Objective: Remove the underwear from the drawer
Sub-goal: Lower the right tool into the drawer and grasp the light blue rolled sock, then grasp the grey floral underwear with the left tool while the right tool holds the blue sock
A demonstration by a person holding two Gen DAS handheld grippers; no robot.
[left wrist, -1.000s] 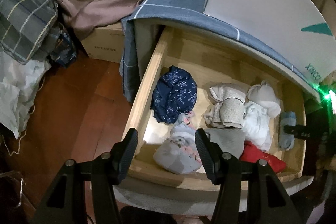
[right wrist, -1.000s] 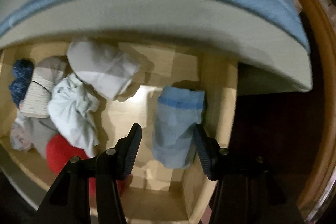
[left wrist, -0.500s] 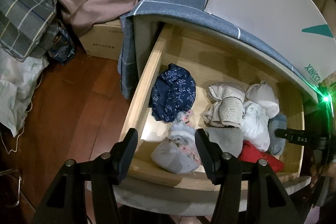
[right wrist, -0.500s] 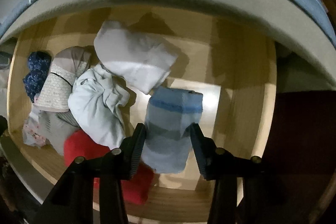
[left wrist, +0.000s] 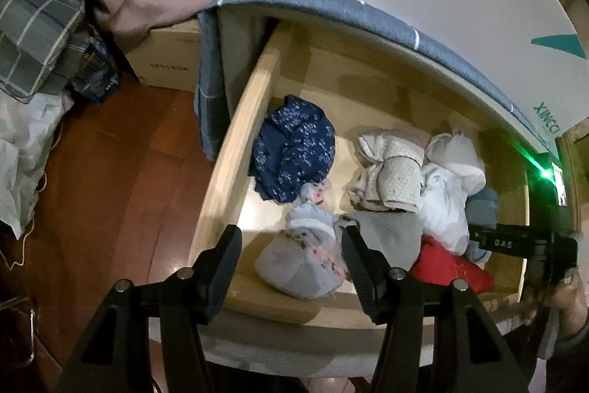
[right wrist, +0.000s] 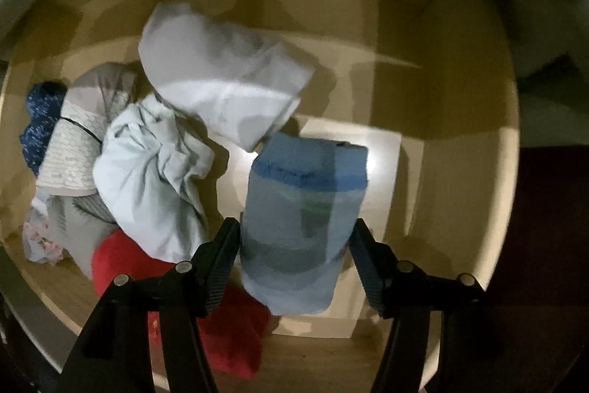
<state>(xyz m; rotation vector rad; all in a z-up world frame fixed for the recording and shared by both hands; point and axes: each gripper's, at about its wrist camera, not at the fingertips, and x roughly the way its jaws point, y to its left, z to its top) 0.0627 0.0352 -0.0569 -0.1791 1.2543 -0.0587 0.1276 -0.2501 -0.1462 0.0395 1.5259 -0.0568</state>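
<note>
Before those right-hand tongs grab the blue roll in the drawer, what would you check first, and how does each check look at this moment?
1. Drawer pulled out: ok.
2. Blue roll between the right gripper fingers: ok.
3. Jaws opening; pads pressing on it: cannot tell.
4. White bundle clear of the fingers: ok.
5. Red cloth clear of the near finger: cannot tell.
6. Left gripper open, holding nothing: ok.

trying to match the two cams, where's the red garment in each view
Left wrist: the red garment lies at the drawer's front right, just right of the left gripper.
Right wrist: it lies lower left, partly behind the right gripper's left finger.
Shared landmark: the pale white crumpled garment, directly behind the red one in both.
</note>
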